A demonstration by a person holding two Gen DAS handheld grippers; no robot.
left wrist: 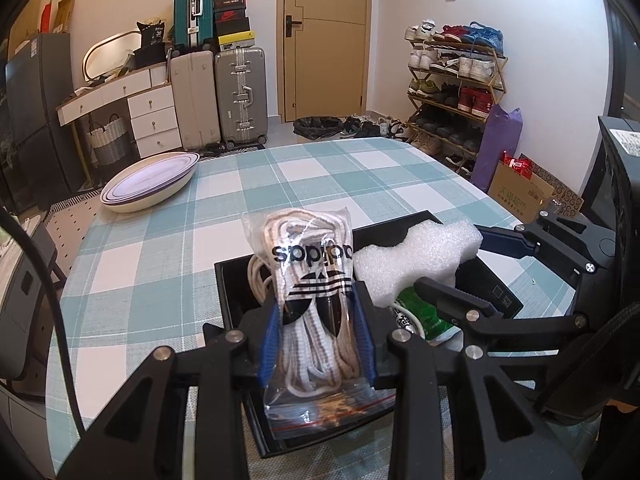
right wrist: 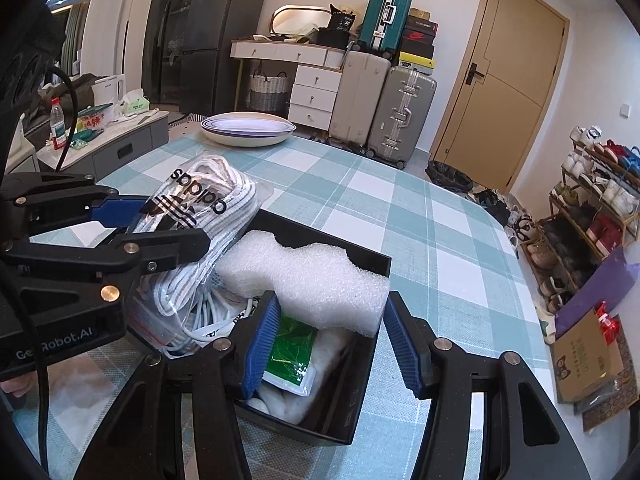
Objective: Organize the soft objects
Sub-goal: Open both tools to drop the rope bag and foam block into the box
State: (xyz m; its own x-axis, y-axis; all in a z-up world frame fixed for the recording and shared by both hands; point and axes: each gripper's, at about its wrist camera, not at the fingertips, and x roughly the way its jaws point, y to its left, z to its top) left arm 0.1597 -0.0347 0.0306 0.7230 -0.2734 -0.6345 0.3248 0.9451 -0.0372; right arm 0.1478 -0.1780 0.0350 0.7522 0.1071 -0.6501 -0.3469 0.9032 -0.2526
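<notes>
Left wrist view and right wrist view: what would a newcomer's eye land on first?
First, the clear bag of white shoelaces clamped in the left gripper over the black box. Next, the white foam block on the box's far side, between the right gripper's blue pads. Behind, an oval dish on the checked tablecloth.

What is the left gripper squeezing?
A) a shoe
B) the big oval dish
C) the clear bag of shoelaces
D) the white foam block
C: the left gripper has its blue pads pressed on both sides of the bag of shoelaces, above the black box.
</notes>
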